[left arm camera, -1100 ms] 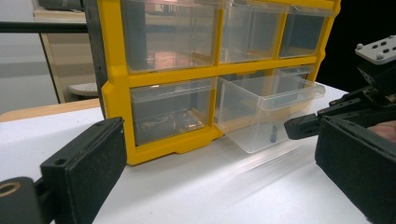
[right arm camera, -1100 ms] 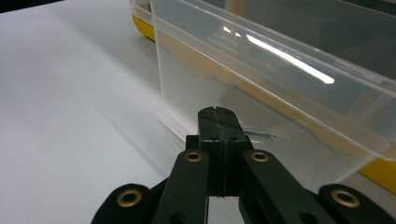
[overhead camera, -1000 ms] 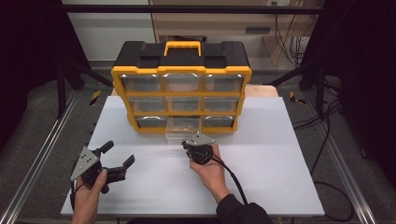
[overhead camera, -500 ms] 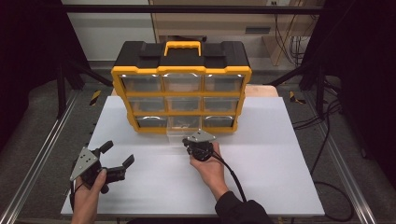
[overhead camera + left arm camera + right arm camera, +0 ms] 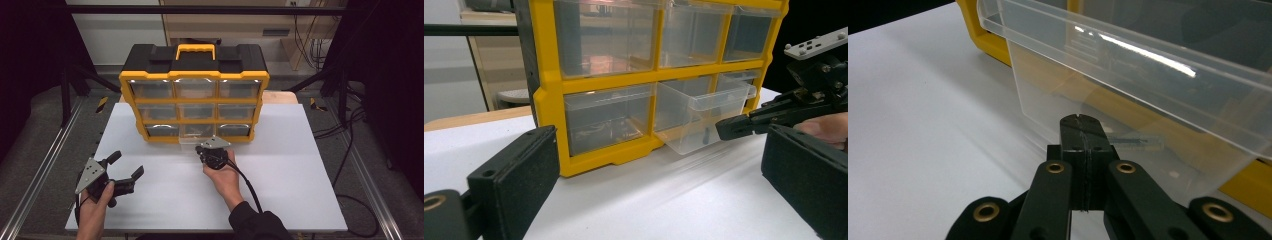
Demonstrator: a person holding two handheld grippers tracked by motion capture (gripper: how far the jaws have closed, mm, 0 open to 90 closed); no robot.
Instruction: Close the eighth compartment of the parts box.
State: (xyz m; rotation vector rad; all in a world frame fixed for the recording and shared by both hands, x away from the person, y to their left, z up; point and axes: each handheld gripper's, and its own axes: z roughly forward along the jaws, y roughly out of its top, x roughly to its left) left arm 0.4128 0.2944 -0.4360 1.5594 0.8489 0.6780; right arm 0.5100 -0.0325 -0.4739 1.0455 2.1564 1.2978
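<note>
At the left of the white table (image 5: 280, 200), the left gripper (image 5: 128, 167) hovers with its jaws spread wide and empty, unmoved since a second ago. In the middle, the clear plastic drawer (image 5: 700, 116) stands partly pulled out of the bottom row of the yellow-and-black organiser cabinet (image 5: 194, 80), much as before. The right gripper (image 5: 1082, 131), jaws pressed together, sits at the drawer's front; nothing seems to have shifted, so the pull looks paused

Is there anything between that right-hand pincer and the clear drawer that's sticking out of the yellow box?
Nothing visible. The right gripper, jaws shut together, sits right at the front wall of the pulled-out clear drawer in the bottom row of the yellow organizer. Only bare white table lies around it. Whether the tips touch the drawer I cannot tell.
</note>
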